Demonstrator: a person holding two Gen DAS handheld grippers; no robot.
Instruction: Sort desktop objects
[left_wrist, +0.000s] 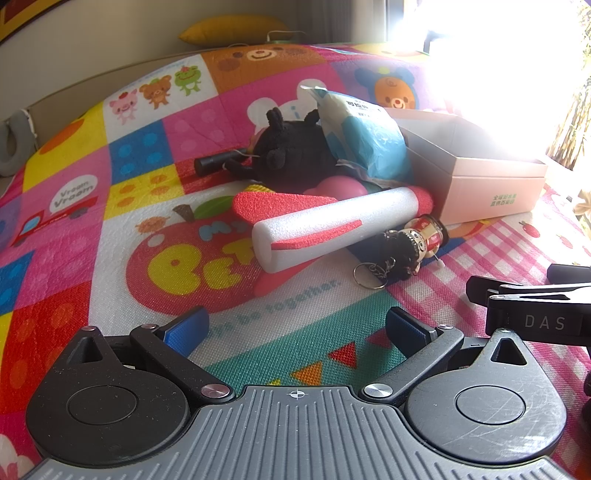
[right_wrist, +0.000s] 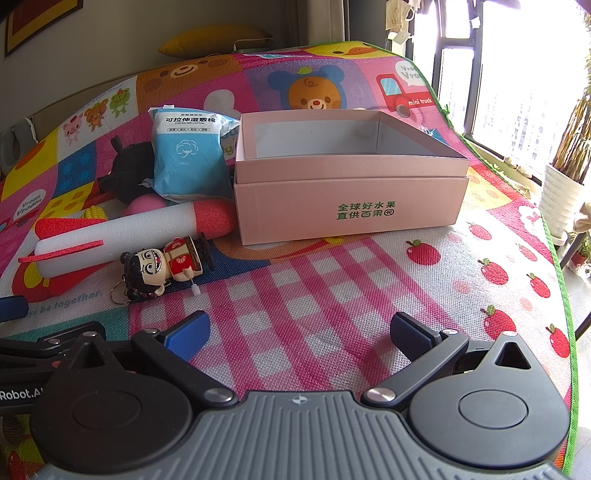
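Both grippers hover low over the mat (right_wrist: 314, 288), empty: left gripper (left_wrist: 297, 328) jaws apart, right gripper (right_wrist: 300, 334) jaws apart.

Pile sits left of the box (right_wrist: 351, 184), which looks empty. Left to right: foam rocket (left_wrist: 332, 229) lying flat, long axis slanting, red nose toward the box, tail toward the left gripper; doll (right_wrist: 162, 264) on its side just beside it, head toward the grippers; plush (left_wrist: 291, 151) and pack (right_wrist: 190, 155) behind, pack leaning.

Risks, judged: rocket rolls if nudged; the doll's keyring (left_wrist: 367, 275) may snag; pulling the plush could topple the pack.

Foam rocket (right_wrist: 122, 230), doll keychain (right_wrist: 164, 264), wipes pack (right_wrist: 188, 155), black plush (left_wrist: 291, 147) piled left of open pink box (right_wrist: 351, 199).
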